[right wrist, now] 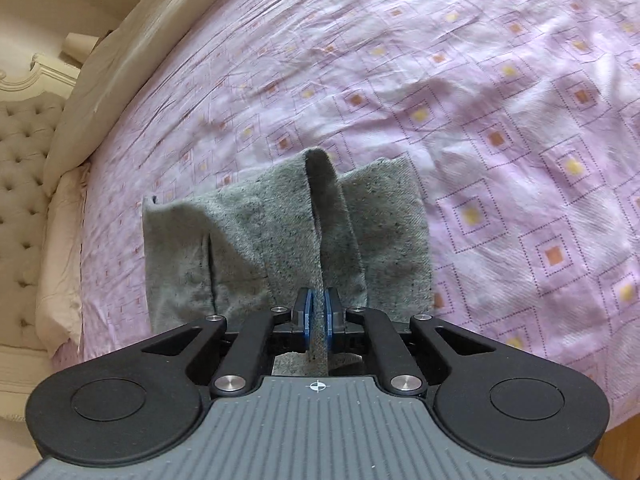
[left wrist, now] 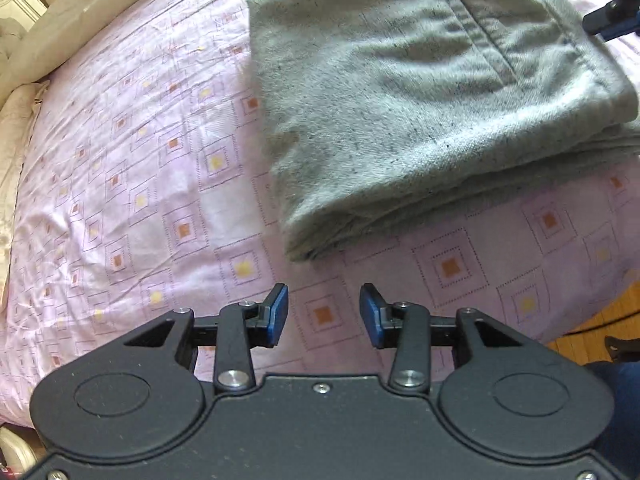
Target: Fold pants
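Pinching a pants (right wrist: 280,236) fold, right gripper (right wrist: 319,314) hides its edge.

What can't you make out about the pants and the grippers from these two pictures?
- Pants, left wrist view: the right edge runs out of frame, so their full outline is unknown.
- Right gripper, right wrist view: its own body covers the cloth below the jaws, hiding how deep the grip goes.
- Pants' underside: pressed against the bedsheet in both views.
- Left gripper: open, and its height above the sheet is unclear.
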`<state>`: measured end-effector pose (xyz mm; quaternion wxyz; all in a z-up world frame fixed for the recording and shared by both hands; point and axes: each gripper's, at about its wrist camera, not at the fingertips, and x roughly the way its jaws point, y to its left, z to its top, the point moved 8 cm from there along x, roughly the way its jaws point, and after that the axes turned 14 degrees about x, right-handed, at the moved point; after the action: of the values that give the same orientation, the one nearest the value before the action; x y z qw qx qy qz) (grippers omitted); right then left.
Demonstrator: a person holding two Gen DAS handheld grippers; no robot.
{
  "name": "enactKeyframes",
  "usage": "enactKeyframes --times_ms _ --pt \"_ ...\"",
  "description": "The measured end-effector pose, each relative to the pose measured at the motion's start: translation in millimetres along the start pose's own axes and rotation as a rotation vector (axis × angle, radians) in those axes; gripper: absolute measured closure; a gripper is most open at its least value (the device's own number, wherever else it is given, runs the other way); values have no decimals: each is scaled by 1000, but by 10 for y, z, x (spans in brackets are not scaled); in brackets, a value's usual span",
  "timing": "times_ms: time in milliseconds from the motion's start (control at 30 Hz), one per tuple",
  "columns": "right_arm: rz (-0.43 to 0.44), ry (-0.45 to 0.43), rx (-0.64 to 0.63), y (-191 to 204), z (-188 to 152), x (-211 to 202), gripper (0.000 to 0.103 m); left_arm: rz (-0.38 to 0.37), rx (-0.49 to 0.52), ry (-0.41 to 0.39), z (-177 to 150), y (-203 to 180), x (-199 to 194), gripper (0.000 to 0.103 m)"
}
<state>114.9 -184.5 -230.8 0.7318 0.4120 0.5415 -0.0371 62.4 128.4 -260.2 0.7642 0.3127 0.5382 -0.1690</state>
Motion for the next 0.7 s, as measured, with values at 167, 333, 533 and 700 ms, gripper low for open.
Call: enactKeyframes --times_ms 167,333,533,700 --pt "26 -61 -32 -42 77 51 53 -59 -103 -57 68 284 -313 52" --pt "23 -34 -57 -82 41 242 51 -74 -236 -90 370 543 -429 52" --pt "16 -6 -76 -49 -46 372 46 -128 -341 -76 752 585 -332 52" --pt "25 16 -230 348 -183 180 89 -112 -327 -72 974 561 -311 52"
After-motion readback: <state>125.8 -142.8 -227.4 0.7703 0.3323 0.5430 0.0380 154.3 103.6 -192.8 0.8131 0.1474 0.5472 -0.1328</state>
